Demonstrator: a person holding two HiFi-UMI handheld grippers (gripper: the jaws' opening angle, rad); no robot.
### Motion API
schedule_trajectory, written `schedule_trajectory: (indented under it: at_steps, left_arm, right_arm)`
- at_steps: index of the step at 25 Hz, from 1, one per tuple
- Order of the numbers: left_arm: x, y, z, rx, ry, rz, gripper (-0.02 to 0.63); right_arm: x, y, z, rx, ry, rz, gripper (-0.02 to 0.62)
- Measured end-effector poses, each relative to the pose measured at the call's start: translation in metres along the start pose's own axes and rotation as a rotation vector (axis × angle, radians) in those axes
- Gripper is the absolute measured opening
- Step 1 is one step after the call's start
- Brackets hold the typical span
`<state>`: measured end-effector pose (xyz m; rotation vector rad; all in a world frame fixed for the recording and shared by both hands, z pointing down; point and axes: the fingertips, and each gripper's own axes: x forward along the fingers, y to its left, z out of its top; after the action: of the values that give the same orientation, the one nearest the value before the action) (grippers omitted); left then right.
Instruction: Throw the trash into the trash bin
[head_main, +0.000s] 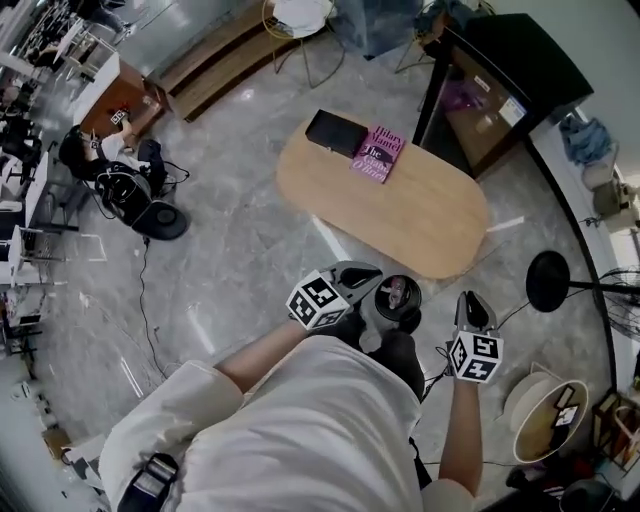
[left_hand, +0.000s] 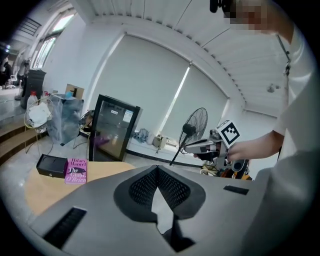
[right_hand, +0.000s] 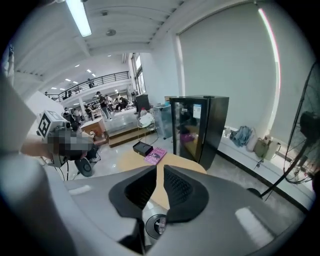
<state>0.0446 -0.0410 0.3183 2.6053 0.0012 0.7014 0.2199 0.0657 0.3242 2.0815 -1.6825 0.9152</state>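
One round black trash bin (head_main: 385, 318) on the glossy grey stone floor (head_main: 240, 250), low between the two grippers, with one small reddish piece of trash (head_main: 399, 293) inside. Left gripper (left_hand: 157, 169) closed tip to tip, empty. Right gripper (right_hand: 160, 169) only narrowly apart, also empty. Beyond, one oval wooden table (head_main: 420, 210) with one flat black box (head_main: 335, 132) and one pink book (head_main: 376, 153).

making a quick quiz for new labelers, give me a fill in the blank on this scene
1. On the wooden table, next to the black box, lies a pink ____.
2. The standing fan has a round base coloured ____.
3. The left claw has its tips together and grips ____.

Missing words: book; black; nothing.
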Motion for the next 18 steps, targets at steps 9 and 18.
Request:
schedule_trajectory:
  at_steps: [9,18]
  left_arm:
    - [0.009,-0.026,0.040,0.096,-0.018,-0.046,0.006]
    - [0.002,-0.090,0.077,0.086,-0.101,-0.006,0.006]
  right_arm:
    - [-0.080,-0.003,0.034,0.041,-0.145,-0.061,0.035]
    - [-0.143,-0.033,0.047,-0.024,-0.230,-0.034,0.015]
